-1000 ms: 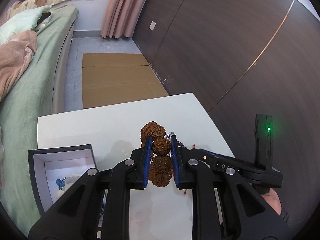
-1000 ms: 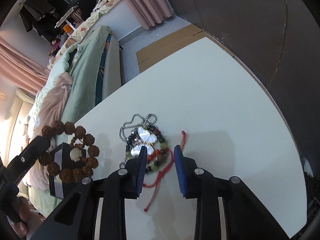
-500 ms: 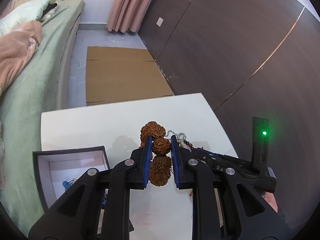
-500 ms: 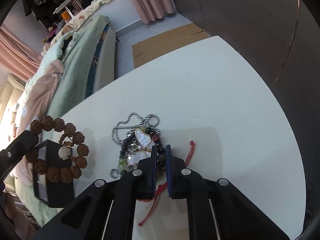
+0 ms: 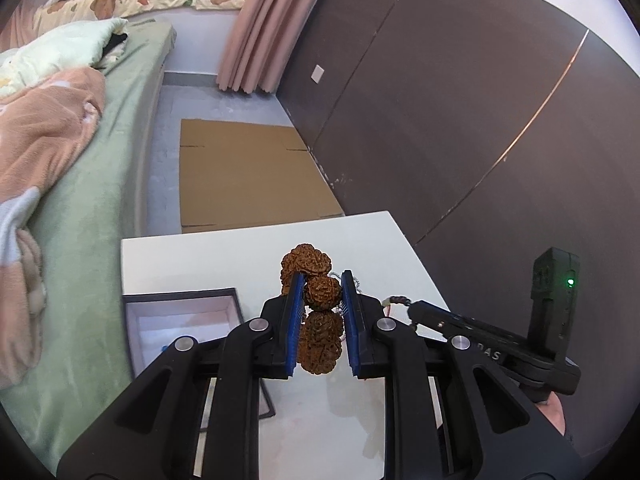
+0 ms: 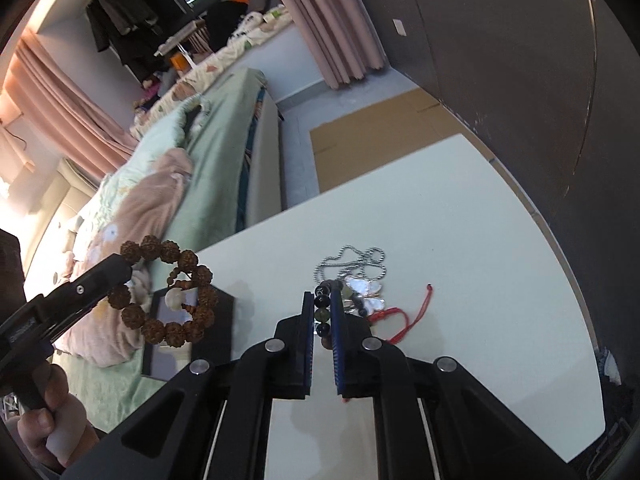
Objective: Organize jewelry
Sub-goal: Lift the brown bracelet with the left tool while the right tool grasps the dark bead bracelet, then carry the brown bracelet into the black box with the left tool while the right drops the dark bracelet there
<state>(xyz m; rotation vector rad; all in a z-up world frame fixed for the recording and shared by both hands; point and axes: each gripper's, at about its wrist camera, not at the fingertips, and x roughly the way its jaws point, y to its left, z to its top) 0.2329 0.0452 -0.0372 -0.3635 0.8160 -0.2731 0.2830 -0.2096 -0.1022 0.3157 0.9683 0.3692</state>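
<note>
My left gripper [image 5: 320, 280] is shut on a brown bracelet of big wrinkled seed beads [image 5: 322, 294] and holds it above the white table [image 5: 200, 264]. In the right wrist view the bracelet [image 6: 168, 296] hangs as a ring over the open dark jewelry box [image 6: 216, 332]. My right gripper [image 6: 322, 300] is shut on a dark and green bead bracelet [image 6: 322, 312], lifted off the pile. A silver chain with a shell butterfly pendant [image 6: 360, 284] and a red cord [image 6: 404, 318] lie on the table just right of it.
The jewelry box [image 5: 180, 320] with a pale lining stands at the table's left edge, next to a green bed [image 5: 88, 200]. Flat cardboard [image 5: 248, 176] lies on the floor beyond the table. A dark wall panel [image 5: 460, 120] runs along the right.
My right gripper closed on the bead bracelet and lifted it from the pile. My left gripper kept its hold on the seed bracelet and rose a little.
</note>
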